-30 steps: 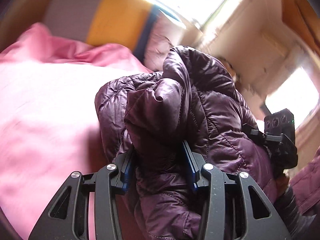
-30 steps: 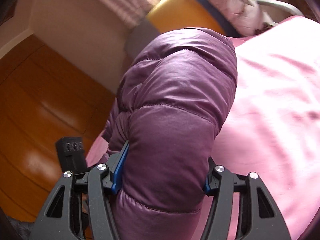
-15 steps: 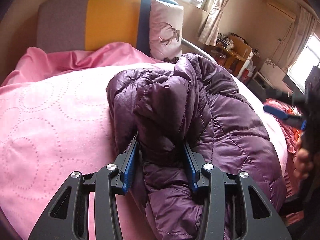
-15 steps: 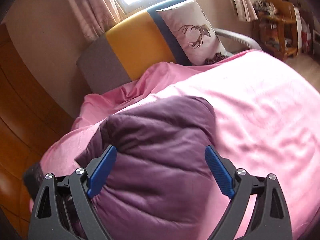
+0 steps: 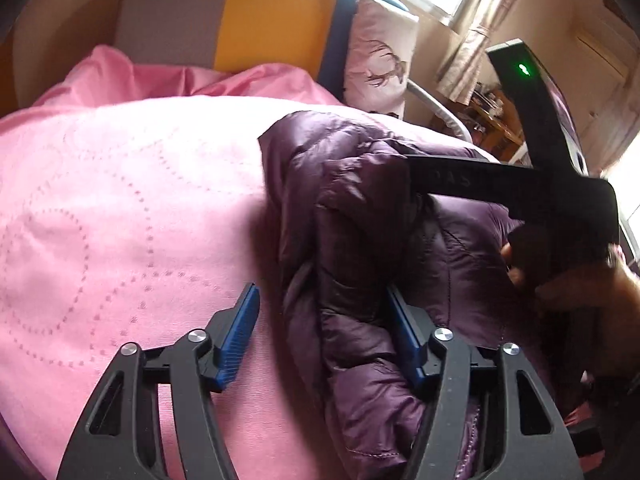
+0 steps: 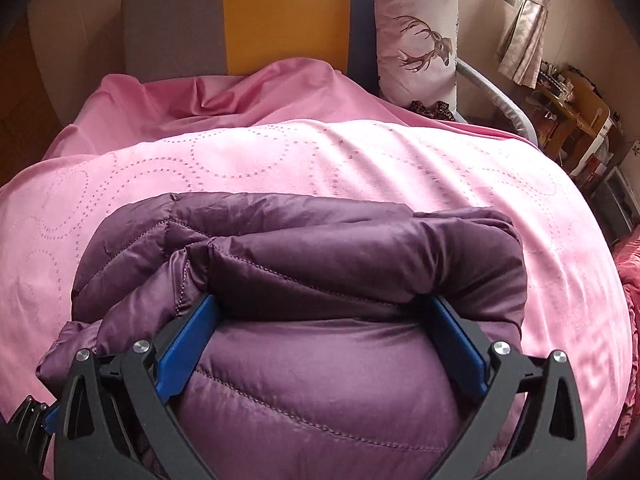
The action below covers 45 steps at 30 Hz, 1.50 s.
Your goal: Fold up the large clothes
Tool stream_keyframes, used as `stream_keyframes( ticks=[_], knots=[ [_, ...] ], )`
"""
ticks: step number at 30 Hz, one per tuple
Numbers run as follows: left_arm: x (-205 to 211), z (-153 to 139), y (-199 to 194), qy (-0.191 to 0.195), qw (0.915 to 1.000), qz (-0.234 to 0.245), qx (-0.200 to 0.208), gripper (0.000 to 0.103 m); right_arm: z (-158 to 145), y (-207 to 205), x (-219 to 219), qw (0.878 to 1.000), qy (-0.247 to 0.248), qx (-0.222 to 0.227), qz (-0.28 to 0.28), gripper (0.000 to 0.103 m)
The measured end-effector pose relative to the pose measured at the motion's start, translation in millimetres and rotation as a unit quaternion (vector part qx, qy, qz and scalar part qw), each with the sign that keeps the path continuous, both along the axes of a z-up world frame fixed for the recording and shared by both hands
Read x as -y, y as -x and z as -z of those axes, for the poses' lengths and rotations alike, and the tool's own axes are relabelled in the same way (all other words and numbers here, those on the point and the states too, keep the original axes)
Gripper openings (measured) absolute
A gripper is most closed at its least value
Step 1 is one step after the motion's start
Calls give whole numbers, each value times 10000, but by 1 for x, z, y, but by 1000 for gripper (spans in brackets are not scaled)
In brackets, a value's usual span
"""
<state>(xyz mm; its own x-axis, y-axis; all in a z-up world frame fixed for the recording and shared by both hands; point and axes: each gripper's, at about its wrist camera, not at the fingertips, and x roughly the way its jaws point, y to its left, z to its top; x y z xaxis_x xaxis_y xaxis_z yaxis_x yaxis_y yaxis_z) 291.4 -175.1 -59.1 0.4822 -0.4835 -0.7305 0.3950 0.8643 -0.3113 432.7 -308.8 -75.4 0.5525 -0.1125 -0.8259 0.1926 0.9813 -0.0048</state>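
Observation:
A dark purple quilted puffer jacket (image 5: 360, 248) lies bunched on the pink bedspread (image 5: 120, 208). My left gripper (image 5: 320, 312) is open; its right pad touches a fold of the jacket and its left pad (image 5: 240, 332) stands clear over the bedspread. In the right wrist view the jacket (image 6: 320, 360) fills the bottom. My right gripper (image 6: 320, 320) is open wide, with the jacket's folded bulk lying between its blue pads. The right gripper's black body (image 5: 532, 184) and the hand that holds it show at the right of the left wrist view.
A grey, yellow and blue headboard (image 6: 280, 20) and a white deer-print pillow (image 6: 416, 40) stand at the bed's far end. A wooden table with clutter (image 6: 572, 108) and curtains (image 6: 520, 32) are at the right. Red fabric (image 6: 628, 280) hangs at the bed's right edge.
My left gripper has opened and let go of the jacket fold. My right gripper, open since half a second ago, has come down low over the jacket, which now rests on the bed.

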Motion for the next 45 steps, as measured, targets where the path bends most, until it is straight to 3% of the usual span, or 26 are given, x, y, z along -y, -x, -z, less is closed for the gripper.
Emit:
stream_keyframes(
  ticks=[8, 15, 21, 31, 40, 45],
  knots=[
    [-8, -21, 21, -262, 9982, -432, 313, 85, -62, 65, 25, 9947, -812, 622, 88, 101],
    [-10, -45, 39, -500, 9944, -701, 617, 86, -80, 154, 22, 9896, -1076, 953, -25, 101],
    [-15, -57, 54, -566, 9923, -749, 807, 88, -69, 210, 4, 9908, -850, 1049, 53, 101],
    [-24, -67, 84, -720, 9874, -898, 1084, 92, -54, 237, -22, 9930, -485, 1065, 147, 101],
    [-42, -66, 108, -720, 9841, -1109, 1182, 97, -61, 271, -38, 9932, -288, 1061, 372, 101],
    [-52, -62, 128, -687, 9820, -1239, 1250, 99, -81, 298, -44, 9867, -3, 1382, 856, 101]
  ],
)
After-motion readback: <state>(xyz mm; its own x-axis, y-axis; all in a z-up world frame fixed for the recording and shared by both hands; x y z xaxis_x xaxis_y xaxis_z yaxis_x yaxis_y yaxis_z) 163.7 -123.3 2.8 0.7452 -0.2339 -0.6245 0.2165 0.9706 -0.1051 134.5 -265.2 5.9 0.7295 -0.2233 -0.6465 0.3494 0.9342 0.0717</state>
